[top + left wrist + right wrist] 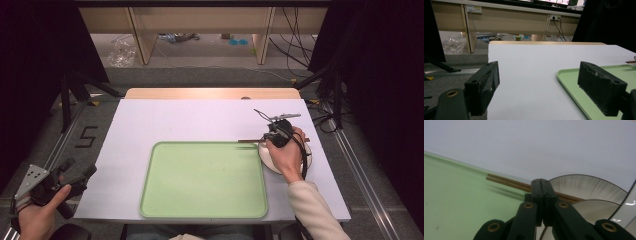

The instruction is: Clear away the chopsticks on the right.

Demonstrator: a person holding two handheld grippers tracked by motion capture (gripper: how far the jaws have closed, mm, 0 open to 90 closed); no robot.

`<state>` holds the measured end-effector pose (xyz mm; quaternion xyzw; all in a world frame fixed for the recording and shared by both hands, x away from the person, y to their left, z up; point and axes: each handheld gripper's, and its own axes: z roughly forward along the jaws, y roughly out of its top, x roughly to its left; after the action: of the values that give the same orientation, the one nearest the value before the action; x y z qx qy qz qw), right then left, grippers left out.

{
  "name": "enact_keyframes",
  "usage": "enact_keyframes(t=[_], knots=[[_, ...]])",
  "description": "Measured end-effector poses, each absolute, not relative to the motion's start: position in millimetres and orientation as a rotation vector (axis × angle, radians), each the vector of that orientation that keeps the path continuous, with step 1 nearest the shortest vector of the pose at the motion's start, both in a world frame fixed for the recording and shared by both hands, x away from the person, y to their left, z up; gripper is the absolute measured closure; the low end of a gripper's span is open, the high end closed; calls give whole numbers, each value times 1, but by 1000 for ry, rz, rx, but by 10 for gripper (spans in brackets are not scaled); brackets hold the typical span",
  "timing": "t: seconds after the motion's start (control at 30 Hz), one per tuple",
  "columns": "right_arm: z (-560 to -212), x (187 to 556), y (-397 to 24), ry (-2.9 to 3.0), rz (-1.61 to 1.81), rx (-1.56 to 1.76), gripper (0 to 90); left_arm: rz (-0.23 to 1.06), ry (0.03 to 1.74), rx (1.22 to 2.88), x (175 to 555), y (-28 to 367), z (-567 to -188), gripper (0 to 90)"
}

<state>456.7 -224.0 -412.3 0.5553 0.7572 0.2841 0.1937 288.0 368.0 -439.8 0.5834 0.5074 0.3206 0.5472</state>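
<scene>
Pinching a pair of brown chopsticks (506, 182) between fully closed jaws, the right gripper (278, 134) hovers over a white plate (267, 159) at three o'clock of the green tray (202, 180). Level carrying should prevent slipping. The left gripper (55, 184) idles wide open, empty.

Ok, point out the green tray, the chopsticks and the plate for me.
tray (200, 180), high view, bare middle of its floor
chopsticks (506, 181), right gripper view, shafts left of the shut jaws
plate (589, 187), right gripper view, streaked rim beyond the jaws
</scene>
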Motion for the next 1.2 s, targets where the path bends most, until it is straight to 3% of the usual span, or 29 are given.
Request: enact_keyframes(t=[0.37,0.93,1.03,1.13,1.2], knots=[[-431,491,-212,2181,607,1593,900,755,1200,1374,288,368,-440,176],[-436,499,-209,2199,558,1598,898,757,1203,1382,288,368,-440,177],[-427,500,-207,2220,574,1493,811,756,1199,1377,288,368,-440,177],[-409,503,-202,2377,491,1097,684,758,1193,1395,289,369,-440,177],[-405,503,-199,2419,418,934,662,759,1194,1395,289,369,-440,177]])
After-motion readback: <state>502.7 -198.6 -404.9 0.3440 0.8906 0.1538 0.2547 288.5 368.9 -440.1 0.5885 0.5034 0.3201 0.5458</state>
